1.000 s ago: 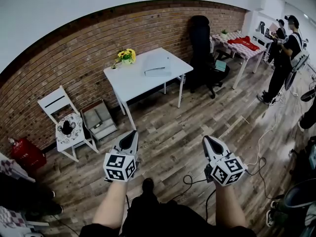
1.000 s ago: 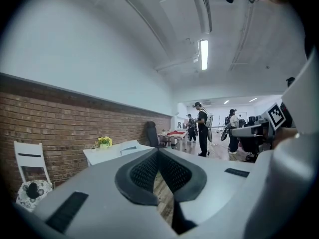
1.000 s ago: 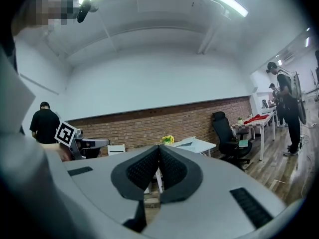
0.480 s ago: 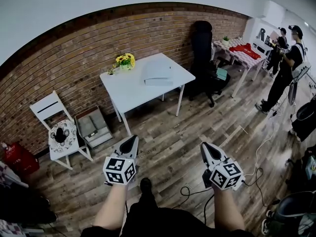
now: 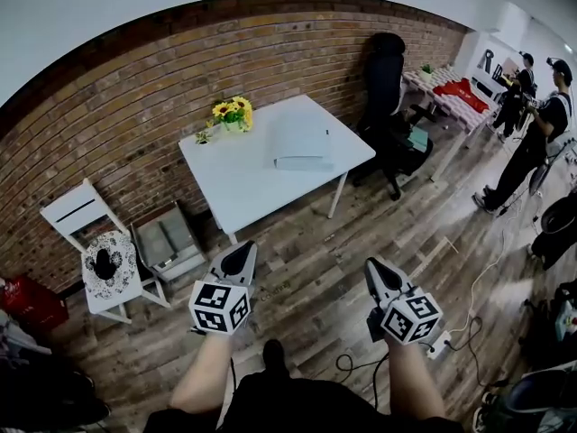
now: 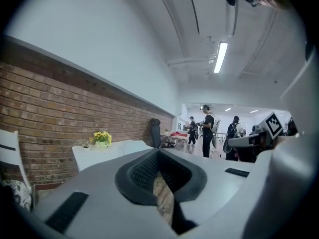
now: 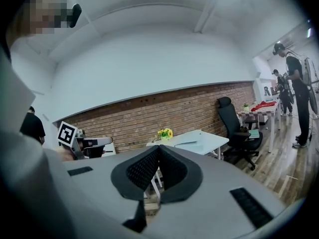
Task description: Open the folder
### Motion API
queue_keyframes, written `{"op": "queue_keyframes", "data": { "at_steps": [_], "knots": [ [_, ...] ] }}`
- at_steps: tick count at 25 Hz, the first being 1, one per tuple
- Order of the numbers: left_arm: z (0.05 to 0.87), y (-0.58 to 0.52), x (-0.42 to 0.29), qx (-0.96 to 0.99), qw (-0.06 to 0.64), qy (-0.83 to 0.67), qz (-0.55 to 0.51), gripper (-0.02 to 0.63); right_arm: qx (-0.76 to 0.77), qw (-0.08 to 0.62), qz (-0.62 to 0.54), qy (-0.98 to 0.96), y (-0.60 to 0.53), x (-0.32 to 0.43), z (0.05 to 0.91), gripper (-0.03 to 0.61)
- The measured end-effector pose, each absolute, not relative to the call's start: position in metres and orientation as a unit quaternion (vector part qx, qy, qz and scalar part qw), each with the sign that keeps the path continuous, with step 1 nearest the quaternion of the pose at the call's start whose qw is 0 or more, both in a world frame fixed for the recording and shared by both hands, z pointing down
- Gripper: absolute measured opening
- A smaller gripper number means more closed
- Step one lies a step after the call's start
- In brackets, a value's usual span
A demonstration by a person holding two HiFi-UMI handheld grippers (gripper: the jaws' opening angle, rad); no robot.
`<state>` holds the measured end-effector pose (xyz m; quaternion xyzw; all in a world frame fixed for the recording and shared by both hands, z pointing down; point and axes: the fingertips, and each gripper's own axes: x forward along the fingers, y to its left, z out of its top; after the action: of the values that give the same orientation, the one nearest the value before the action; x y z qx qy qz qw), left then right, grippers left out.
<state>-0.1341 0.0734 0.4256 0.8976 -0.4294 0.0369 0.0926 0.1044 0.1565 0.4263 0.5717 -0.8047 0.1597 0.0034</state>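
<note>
Pale folder (image 5: pixel 302 141) closed and flat on the white tabletop (image 5: pixel 234 174), well apart from both grippers. Pressed together with nothing between: left tongs (image 5: pixel 237 251) and right tongs (image 5: pixel 375 269).

Probably light, thin and fairly stiff, with a smooth cover likely to slip. Best pinched at the free edge of the top cover, away from the spine, with the other tongs pinning the back.

Pot of yellow flowers (image 5: pixel 231 114) at the tabletop's far corner. Grey box (image 5: pixel 171 242) down beside the tabletop, contents unclear.
</note>
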Motion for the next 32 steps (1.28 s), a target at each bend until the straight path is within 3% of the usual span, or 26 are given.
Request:
{"op": "queue_keyframes", "data": {
  "at_steps": [17,32],
  "knots": [
    [0.426,-0.039,-0.174,0.901,0.092,-0.42,0.055,0.018,0.574,-0.009,0.174,-0.8,0.032,0.06,0.428,0.014],
    [0.478,-0.144,-0.113,0.9,0.126,-0.408,0.09,0.018,0.563,0.006,0.22,-0.796,-0.083,0.107,0.48,0.015]
  ]
}}
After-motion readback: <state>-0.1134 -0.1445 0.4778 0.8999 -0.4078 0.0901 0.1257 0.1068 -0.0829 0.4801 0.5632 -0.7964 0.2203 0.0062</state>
